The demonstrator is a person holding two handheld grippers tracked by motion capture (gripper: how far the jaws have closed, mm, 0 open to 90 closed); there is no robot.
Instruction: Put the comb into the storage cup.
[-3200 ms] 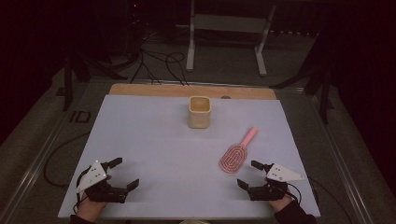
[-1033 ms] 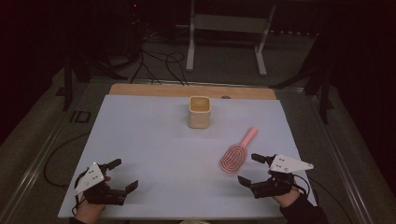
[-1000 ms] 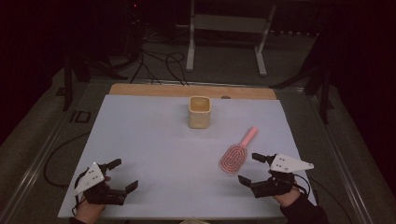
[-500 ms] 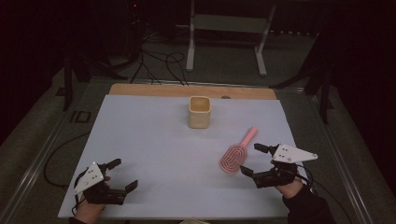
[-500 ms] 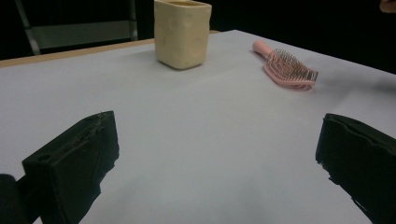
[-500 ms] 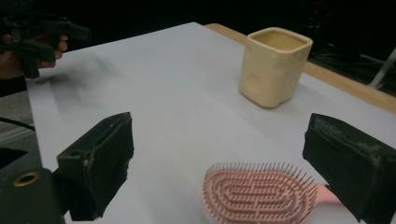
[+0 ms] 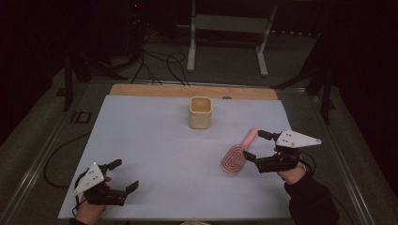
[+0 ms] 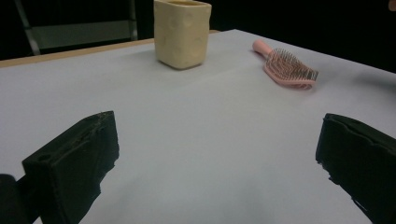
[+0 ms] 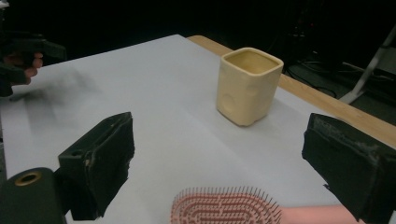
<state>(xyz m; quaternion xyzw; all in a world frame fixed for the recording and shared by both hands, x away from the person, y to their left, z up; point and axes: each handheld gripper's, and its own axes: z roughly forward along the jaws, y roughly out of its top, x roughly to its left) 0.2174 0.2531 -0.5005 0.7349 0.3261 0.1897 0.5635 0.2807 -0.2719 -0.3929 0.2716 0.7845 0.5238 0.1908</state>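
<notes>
The right tongs [image 7: 257, 147] have slid from the lower right of the frame up to the pink hairbrush [image 7: 234, 158], jaws spread beside its bristle head, likely to grasp it. The left tongs [image 7: 120, 176], open too, idle lower left on the bench [image 7: 155, 140].

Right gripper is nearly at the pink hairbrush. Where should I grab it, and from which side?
Take the hairbrush by its slim bare handle, probably from above with the jaws across its width. It lies flat on the table, bristles up, so the wide head offers a poorer hold. The right gripper is open beside the brush, which lies between its jaws in the right gripper view.
</notes>
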